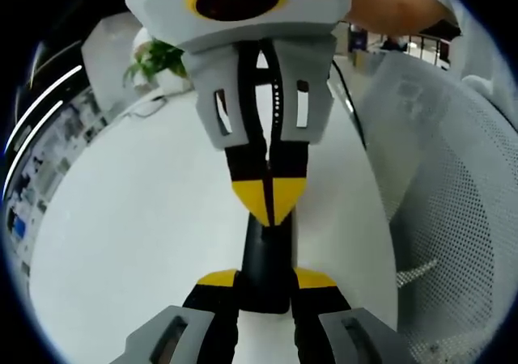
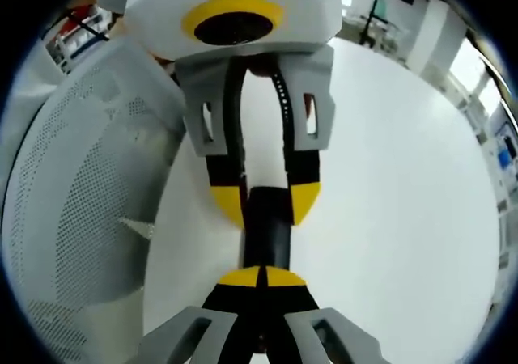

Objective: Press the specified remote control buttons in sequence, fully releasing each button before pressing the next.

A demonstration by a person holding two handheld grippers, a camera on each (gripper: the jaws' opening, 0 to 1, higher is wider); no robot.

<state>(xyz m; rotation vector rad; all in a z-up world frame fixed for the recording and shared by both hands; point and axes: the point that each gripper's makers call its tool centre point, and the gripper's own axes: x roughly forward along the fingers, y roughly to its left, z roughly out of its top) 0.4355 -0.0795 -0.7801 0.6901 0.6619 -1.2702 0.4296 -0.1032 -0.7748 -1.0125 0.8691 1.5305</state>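
Observation:
A slim black remote control (image 1: 267, 255) is held over the white table (image 1: 146, 218), with my left gripper (image 1: 267, 281) shut on its near end, one yellow-tipped jaw on each side. From above, my right gripper (image 1: 271, 202) comes in with its jaws shut together, their tips resting on the remote's top face. In the right gripper view the remote (image 2: 267, 234) runs from my shut right gripper (image 2: 263, 277) up into the left gripper (image 2: 265, 204), which clamps its far end. The buttons are hidden under the tips.
A white mesh chair (image 1: 461, 178) stands close beside the table, also seen as the chair (image 2: 73, 178) in the right gripper view. A potted plant (image 1: 158, 57) and a dark cable (image 1: 348, 97) sit at the table's far side. A person's arm (image 1: 388, 8) shows beyond.

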